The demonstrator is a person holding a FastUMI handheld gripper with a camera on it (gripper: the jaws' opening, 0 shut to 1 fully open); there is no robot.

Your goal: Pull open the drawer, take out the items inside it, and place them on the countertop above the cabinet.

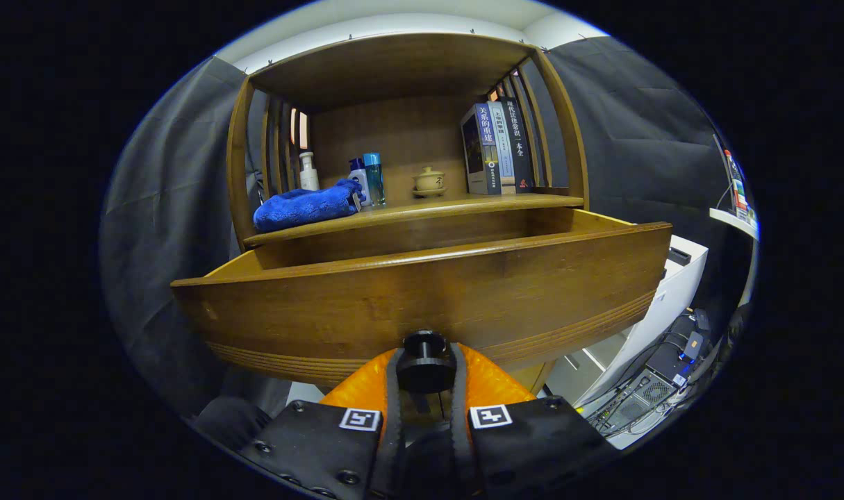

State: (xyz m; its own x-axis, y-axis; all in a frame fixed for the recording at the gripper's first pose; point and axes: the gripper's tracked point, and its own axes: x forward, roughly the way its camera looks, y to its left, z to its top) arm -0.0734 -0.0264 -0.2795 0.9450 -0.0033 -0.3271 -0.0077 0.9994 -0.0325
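Note:
The wooden drawer [422,292] stands pulled out from the cabinet, its front panel close before me. My gripper [425,371] is shut on the black round knob [425,361] at the lower middle of that panel, one finger on each side. The drawer's inside is hidden behind its front. On the countertop [463,203] above lie a folded blue cloth [307,206] at the left, a white pump bottle [308,172], a small white bottle with a blue cap [358,182], a teal bottle [374,178], a small lidded teacup [428,182] and a few upright books [497,147].
The cabinet has slatted side walls and a top board over the countertop. Black cloth hangs behind and beside it. To the right stand a white unit [679,278] and cables and devices on the floor [661,378].

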